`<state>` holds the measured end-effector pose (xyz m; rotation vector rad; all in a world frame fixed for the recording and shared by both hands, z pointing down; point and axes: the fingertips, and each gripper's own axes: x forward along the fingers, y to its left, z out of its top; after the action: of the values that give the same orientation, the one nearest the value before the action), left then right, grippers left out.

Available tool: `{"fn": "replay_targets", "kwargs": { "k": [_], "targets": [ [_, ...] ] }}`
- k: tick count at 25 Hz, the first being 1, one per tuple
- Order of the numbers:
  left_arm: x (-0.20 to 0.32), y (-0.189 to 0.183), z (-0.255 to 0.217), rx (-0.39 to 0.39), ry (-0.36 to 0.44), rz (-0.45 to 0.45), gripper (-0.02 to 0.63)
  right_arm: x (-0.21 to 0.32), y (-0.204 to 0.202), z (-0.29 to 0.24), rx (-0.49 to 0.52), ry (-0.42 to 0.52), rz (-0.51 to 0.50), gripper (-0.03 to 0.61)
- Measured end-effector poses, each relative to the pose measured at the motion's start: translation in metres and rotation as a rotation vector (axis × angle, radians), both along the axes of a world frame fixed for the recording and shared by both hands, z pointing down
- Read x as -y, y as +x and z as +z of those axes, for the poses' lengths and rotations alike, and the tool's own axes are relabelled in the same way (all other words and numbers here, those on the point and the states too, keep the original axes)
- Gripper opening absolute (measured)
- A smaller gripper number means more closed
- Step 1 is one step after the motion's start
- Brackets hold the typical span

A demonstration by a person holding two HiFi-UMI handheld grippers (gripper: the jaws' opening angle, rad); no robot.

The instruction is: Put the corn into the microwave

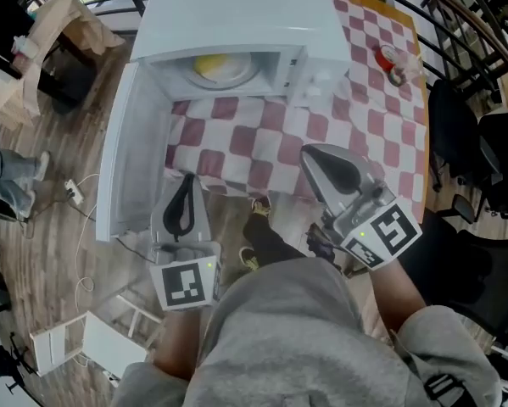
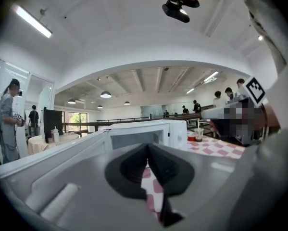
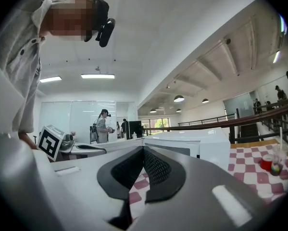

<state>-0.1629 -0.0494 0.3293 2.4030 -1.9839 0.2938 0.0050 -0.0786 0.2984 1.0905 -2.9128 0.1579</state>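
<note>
Careful: your left gripper (image 1: 186, 181) and right gripper (image 1: 313, 155) are both closed and empty. The left one could bump the open door (image 1: 122, 159) of the white microwave (image 1: 237, 15), which has the yellow corn (image 1: 213, 64) inside.

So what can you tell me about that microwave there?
The microwave is a white, boxy oven, plastic or painted metal by its look, standing upright on the red-and-white checked tablecloth. Its door hangs wide open toward the head view's left. Inside, a round plate holds the yellow corn. A control panel sits right of the opening.
</note>
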Motion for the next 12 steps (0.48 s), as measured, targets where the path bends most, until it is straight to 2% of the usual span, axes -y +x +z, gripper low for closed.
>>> {"fn": "replay_targets", "kwargs": {
  "k": [6,12],
  "targets": [
    [-0.057,0.012,-0.011,0.019,0.010,-0.004,0.009,-0.057,0.005,0.003,-0.010,-0.033,0.022,0.000],
    [-0.091,0.022,-0.017,0.015,0.003,-0.008,0.009,-0.083,0.026,-0.001,-0.062,-0.026,0.044,0.000]
  ]
}}
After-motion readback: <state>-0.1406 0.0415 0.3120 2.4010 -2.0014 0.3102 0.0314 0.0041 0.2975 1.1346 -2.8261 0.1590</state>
